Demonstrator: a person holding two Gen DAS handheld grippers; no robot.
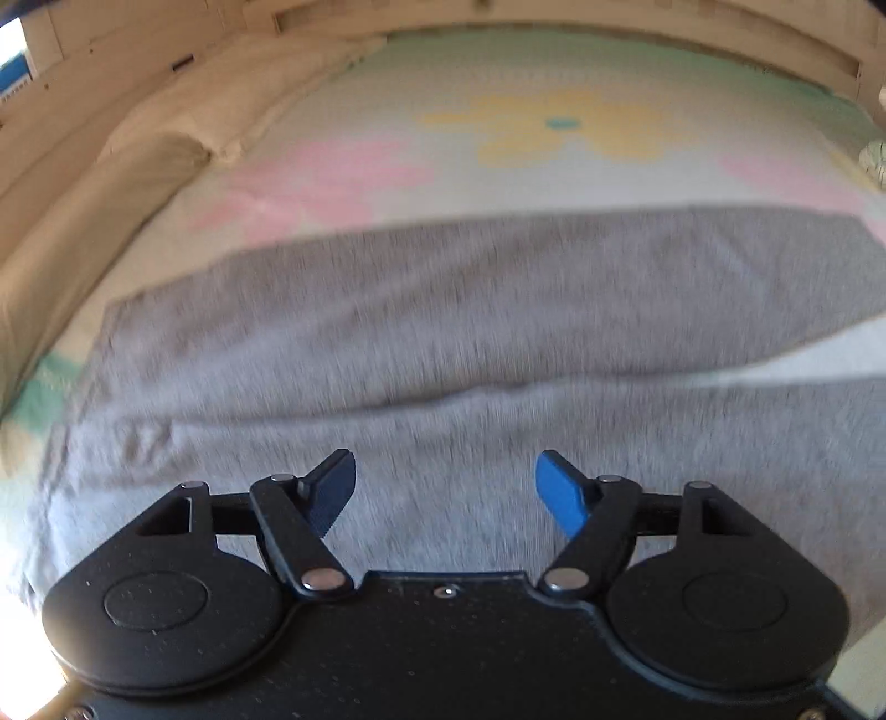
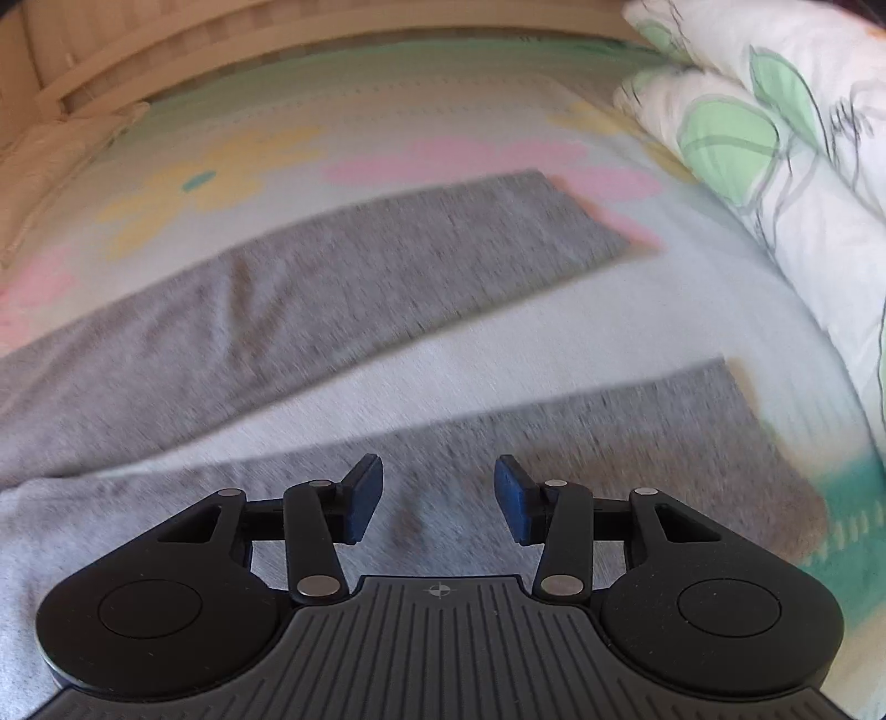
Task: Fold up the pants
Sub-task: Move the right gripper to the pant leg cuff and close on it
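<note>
We see the grey soft jersey pants (image 2: 343,288) lying flat and spread on the flower-printed bed sheet (image 2: 387,133), the two legs apart in a V, so we judge that no fold is made yet. Our left gripper (image 1: 446,487) and right gripper (image 2: 437,495) hang just above the cloth, both with jaws apart and holding nothing; all folding is left.

Your pants (image 2: 310,310) lie spread flat on the bed sheet (image 2: 387,122), their two legs running off to your right with a strip of sheet between them. Your left gripper (image 1: 446,493) hangs over the waist end, your right gripper (image 2: 437,495) over the nearer leg. A pillow (image 2: 775,138) sits at the far right, beyond the leg ends. A wooden bed rail (image 1: 664,33) runs behind the sheet.
</note>
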